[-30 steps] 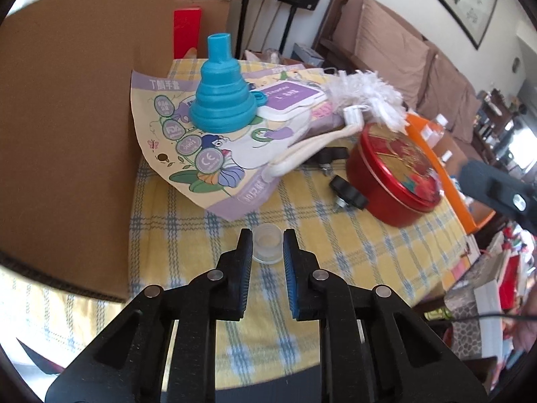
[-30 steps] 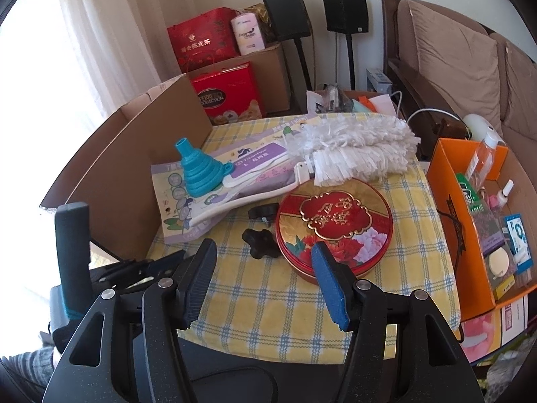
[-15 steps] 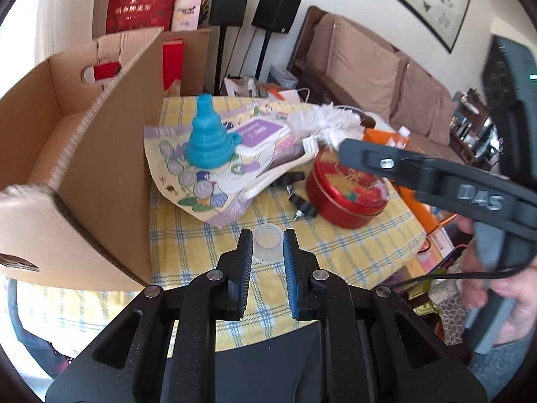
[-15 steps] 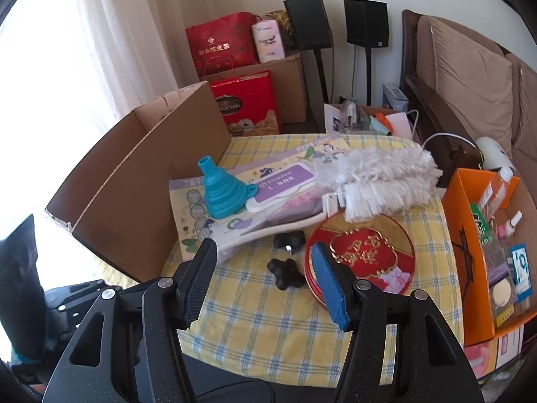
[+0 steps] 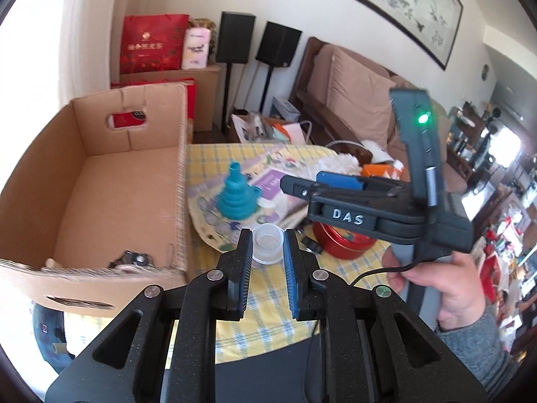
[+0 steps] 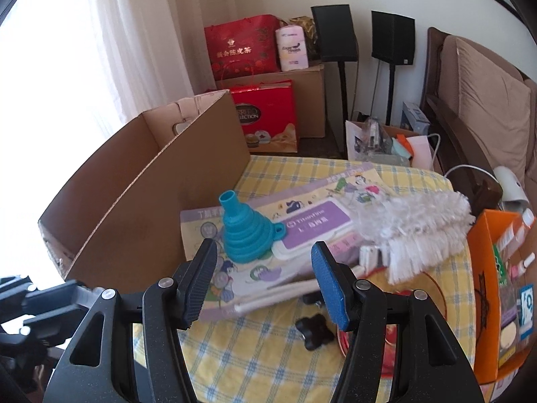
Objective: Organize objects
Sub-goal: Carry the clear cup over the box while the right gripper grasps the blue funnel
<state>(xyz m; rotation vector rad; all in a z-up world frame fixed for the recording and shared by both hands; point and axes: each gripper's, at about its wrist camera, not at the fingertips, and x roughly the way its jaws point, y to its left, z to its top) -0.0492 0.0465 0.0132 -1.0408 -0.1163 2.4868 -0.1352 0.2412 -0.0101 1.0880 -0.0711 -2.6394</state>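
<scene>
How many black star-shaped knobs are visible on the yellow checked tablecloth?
2. One knob lies in the open on the tablecloth in front of the right gripper; another knob sits just behind it, mostly hidden by the gripper's finger. More may be hidden.

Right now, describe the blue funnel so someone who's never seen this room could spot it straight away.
Find the yellow checked table with the big open cardboard box along one side. Just beside the box wall lies a pale illustrated packet, and the funnel stands on it, wide mouth down and spout up. It is the only bright blue ribbed cone there, unlike the fluffy white duster next to it.
</scene>
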